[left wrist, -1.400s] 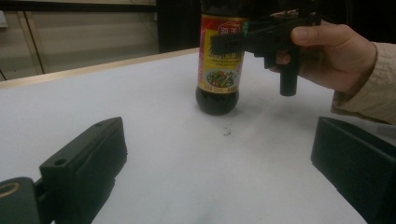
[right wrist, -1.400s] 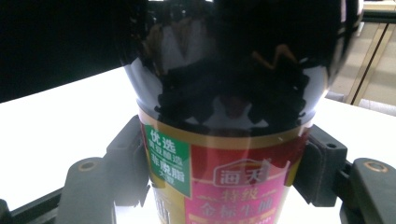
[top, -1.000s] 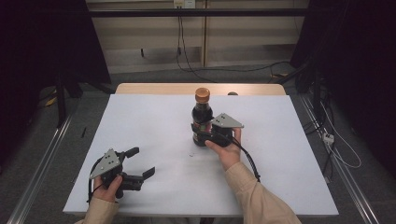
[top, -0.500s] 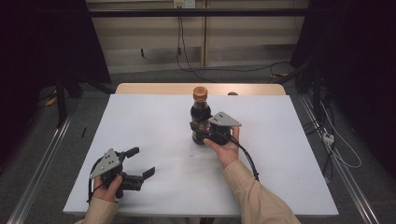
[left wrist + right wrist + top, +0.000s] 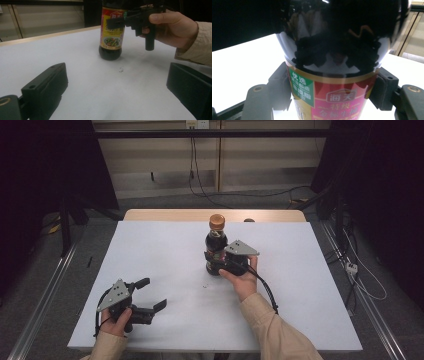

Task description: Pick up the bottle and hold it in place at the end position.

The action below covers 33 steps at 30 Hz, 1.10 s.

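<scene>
A dark soy sauce bottle (image 5: 216, 242) with an orange cap and a red-and-yellow label stands upright near the middle of the white table (image 5: 300, 270). My right gripper (image 5: 212, 262) is shut on the bottle's body from the near right, one jaw on each side of the label. In the right gripper view the bottle (image 5: 332, 75) sits tight between both black jaws. Seen from the left gripper view, the bottle (image 5: 111, 32) rests its base on the table, with the right gripper (image 5: 117, 22) across its label. My left gripper (image 5: 154, 293) lies at the table's near left, open and holding nothing.
A small dark speck (image 5: 205, 286) lies on the table just in front of the bottle. The table's wooden far edge (image 5: 170, 214) borders a floor with cables. Metal rails (image 5: 40, 305) run along both sides of the table.
</scene>
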### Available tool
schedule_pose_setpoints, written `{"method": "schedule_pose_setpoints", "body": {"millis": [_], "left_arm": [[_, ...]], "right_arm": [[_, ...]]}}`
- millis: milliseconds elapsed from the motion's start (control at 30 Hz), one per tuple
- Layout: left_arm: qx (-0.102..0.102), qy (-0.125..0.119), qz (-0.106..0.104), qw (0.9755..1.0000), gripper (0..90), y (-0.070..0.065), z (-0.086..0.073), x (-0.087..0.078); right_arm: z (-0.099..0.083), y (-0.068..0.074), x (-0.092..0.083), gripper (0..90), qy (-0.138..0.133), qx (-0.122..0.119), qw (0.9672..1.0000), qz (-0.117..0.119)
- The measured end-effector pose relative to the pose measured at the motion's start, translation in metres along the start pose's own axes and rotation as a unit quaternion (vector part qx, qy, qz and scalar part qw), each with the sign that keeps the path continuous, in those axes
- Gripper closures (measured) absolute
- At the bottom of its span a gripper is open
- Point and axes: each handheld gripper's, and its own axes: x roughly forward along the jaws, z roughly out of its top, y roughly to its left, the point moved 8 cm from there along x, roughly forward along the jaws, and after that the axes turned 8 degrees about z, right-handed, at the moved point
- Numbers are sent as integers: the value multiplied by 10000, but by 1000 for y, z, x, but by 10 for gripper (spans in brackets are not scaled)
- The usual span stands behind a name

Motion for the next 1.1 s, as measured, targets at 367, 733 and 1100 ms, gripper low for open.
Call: {"method": "schedule_pose_setpoints", "body": {"millis": [367,733,1100], "left_arm": [[-53,-4,-24,10000,31,-1,3,5],[-74,-97,-114,9999,31,-5,20,14],[-74,-77,-180,9998,31,-7,32,21]], "right_arm": [[0,0,0,295,19,3,10000,15],[0,-1,0,297,51,-3,10000,67],[0,-2,-1,299,127,-50,9996,256]]}}
